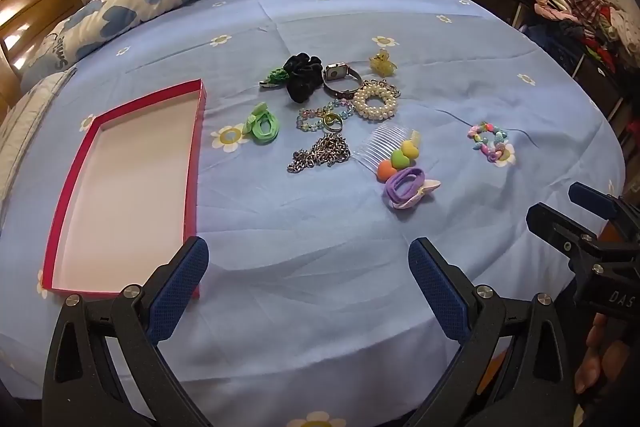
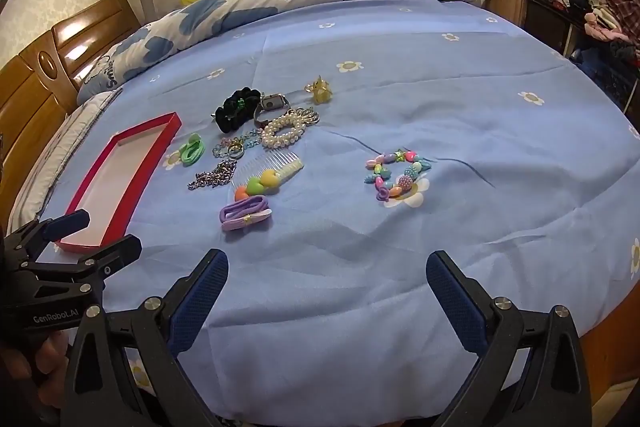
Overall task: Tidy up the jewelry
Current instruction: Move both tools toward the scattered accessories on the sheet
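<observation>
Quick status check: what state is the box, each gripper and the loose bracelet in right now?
Red shallow cardboard box: open, nothing inside.
Left gripper: fingers spread, holding nothing.
Right gripper: fingers spread, holding nothing.
Pastel multicoloured bead bracelet: flat on the bedsheet, apart from the pile.

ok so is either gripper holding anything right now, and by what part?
Nothing is held. The left gripper and right gripper both hang open over bare bedsheet, short of the jewelry. The red tray holds nothing.
</observation>
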Motion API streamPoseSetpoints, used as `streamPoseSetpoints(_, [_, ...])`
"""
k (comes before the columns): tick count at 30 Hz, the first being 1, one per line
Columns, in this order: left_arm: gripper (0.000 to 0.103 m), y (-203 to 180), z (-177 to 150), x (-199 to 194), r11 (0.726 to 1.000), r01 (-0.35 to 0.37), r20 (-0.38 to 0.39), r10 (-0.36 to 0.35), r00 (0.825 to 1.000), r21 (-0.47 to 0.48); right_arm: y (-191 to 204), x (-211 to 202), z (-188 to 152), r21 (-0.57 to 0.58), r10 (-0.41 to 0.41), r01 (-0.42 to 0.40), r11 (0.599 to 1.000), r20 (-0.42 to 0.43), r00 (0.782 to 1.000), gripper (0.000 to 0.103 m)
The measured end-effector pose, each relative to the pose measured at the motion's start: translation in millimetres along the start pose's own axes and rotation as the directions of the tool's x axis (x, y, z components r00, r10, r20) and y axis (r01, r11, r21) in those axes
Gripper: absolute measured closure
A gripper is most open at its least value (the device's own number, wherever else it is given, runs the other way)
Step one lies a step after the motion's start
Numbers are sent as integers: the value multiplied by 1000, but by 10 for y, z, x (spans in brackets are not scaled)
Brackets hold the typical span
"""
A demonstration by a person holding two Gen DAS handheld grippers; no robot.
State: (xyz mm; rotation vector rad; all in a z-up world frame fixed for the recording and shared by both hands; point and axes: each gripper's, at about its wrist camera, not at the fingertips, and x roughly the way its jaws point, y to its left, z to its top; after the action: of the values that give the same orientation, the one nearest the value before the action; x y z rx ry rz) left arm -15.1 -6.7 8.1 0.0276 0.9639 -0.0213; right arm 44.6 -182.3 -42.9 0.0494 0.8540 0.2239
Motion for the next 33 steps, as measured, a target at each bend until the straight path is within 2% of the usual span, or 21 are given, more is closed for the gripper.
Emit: streamPoseSetpoints(33, [2,-81,77,160,999,28,-22,-27,999,18,-161,32,55,19,16,-16,1000,11,1000,3])
